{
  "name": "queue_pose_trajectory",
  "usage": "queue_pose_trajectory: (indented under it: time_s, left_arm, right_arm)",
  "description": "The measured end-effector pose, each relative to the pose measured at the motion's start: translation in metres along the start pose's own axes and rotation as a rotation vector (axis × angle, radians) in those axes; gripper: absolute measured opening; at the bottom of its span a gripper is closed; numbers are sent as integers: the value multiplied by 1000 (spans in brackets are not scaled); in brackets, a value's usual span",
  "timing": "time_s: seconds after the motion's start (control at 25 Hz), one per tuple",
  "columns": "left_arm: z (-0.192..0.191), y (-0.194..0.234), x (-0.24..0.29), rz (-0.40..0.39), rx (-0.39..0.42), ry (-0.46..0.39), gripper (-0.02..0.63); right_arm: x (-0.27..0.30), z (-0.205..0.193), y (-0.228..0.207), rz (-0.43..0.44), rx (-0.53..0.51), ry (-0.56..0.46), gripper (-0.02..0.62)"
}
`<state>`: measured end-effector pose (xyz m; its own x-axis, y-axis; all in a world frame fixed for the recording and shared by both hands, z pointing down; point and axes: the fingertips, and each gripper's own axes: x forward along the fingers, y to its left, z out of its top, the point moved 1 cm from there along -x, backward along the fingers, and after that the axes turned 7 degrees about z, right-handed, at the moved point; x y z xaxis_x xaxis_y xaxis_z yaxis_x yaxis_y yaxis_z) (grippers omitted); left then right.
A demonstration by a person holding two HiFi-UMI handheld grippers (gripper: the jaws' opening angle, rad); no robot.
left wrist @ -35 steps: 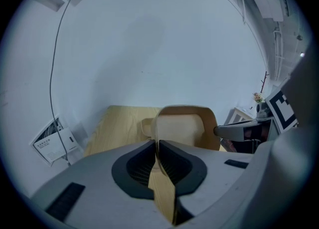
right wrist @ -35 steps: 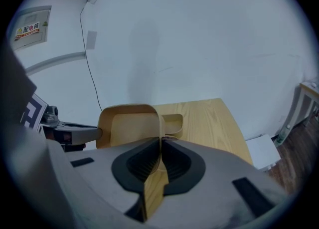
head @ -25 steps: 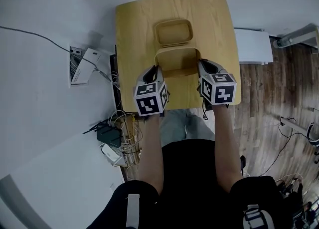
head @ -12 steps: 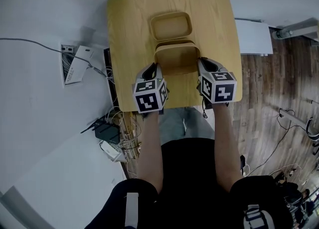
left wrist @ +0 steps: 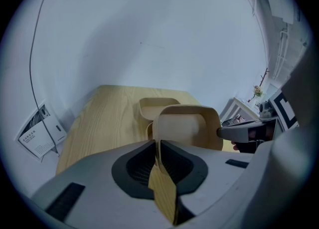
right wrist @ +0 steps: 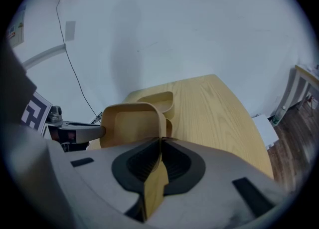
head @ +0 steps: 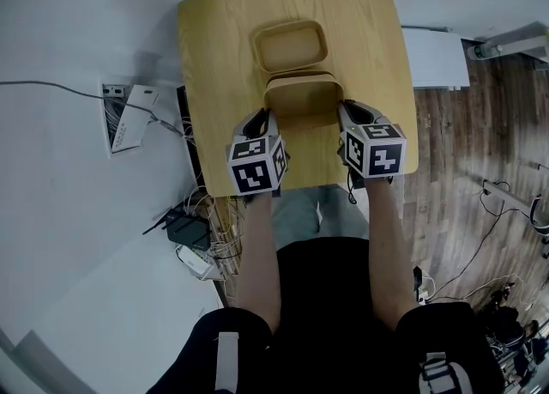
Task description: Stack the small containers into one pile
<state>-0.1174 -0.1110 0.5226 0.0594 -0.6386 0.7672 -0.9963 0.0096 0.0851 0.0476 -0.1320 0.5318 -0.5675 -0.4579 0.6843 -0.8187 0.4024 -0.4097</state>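
- Held container [head: 304, 100]: spans the gap between the two sets of fingers, with one thin side wall in each. It is raised off the surface [head: 214, 32], open side up.
- Look: pale wood tone, rounded rectangle, shallow, thin-walled, empty.
- Left gripper [head: 266, 118]: fingers are opening. The wall sits between them and the pads look close against it.
- Right gripper [head: 345, 112]: fingers clamped on the opposite wall.
- Far container [head: 292, 45]: same type, just beyond the fingertips, flat on the surface, empty. The held one overlaps its near end from above. Cannot tell if they touch.
- Progress: two containers in view, not nested yet. Roughly halfway by my read.
- Left to do: shift forward over the far one, seat it square, release both sides.
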Motion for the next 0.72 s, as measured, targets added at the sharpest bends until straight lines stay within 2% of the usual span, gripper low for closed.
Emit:
queue_pose_trajectory:
  time_s: [0.72]
  left_arm:
    - [2, 2, 14, -17, 23, 9, 37]
  right_arm:
    - [5, -10, -11, -29, 22, 4, 41]
